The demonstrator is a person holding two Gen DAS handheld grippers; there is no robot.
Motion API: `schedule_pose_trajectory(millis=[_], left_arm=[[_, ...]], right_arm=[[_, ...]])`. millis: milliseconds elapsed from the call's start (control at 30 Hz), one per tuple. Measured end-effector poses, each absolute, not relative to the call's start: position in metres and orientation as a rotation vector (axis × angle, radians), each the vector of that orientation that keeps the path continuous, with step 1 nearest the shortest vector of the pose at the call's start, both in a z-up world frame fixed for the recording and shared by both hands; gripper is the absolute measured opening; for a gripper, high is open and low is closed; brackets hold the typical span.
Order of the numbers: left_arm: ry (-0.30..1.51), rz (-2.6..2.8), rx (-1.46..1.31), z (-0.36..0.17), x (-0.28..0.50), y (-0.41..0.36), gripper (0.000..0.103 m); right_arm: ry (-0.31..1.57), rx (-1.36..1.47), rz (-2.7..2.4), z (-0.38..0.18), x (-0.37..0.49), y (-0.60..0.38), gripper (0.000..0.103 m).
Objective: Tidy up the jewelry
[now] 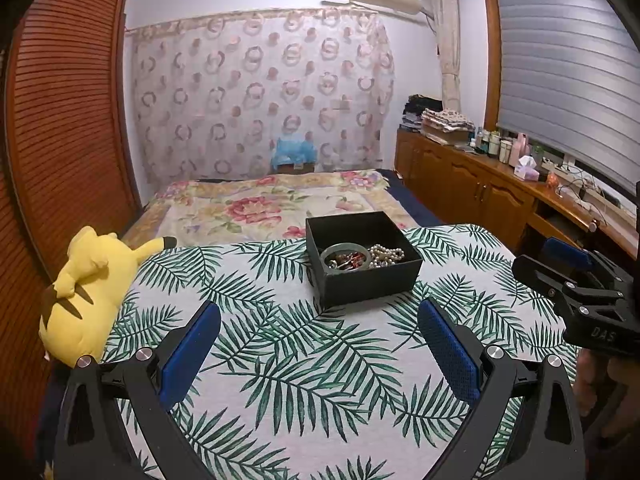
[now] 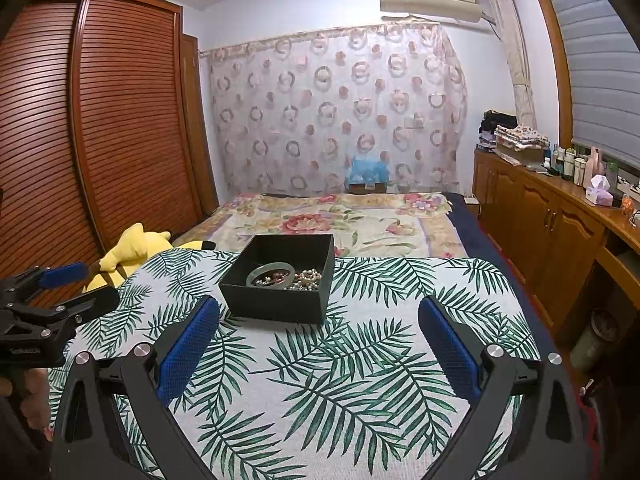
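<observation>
The black jewelry box (image 2: 280,280) sits ahead between both wide-open, empty claws, slightly nearer the right claw (image 2: 319,344) than the left claw (image 1: 319,344).

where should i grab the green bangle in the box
Take the bangle by its near rim, coming straight down from above with one finger inside the ring. It lies flat in the black box, whose walls block any side approach, and the pearls crowd its right edge.
</observation>
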State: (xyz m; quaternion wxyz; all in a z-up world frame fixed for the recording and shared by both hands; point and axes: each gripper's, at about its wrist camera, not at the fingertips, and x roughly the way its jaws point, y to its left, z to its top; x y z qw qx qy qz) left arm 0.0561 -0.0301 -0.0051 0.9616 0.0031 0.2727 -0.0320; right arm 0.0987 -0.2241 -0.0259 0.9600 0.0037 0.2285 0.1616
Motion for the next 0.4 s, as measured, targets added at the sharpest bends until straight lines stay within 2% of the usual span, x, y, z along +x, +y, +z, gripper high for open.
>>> schedule_pose_trajectory(millis=[400], left_arm=[[0.561, -0.059, -0.001, -0.0026, 0.0596, -0.0254, 0.095]], right_arm=[[0.46, 0.008, 0.329, -0.0257, 0.0983, -0.2247, 0.1]])
